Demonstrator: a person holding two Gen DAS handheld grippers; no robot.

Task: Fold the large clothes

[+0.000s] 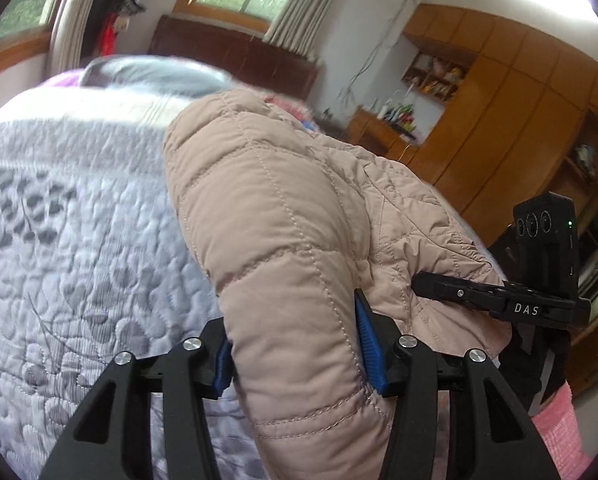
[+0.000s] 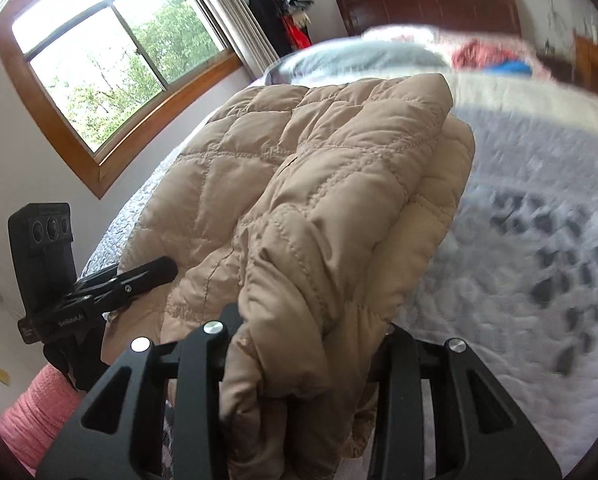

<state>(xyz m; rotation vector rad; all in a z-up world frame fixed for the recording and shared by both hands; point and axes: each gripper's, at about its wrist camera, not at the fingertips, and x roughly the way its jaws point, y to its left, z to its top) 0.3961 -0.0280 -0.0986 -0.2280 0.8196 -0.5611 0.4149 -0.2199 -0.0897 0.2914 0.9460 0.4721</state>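
A beige quilted puffer jacket lies bunched over the grey quilted bedspread. My left gripper is shut on a thick fold of the jacket, with the blue pads pressing its sides. In the right wrist view the same jacket fills the middle, and my right gripper is shut on another bunched fold; its fingertips are hidden by fabric. Each view shows the other gripper at the jacket's edge: the right one and the left one.
The bedspread stretches away with pillows and a dark headboard at the far end. Wooden wardrobes stand on one side, a window on the other. A pink sleeve shows by the left gripper.
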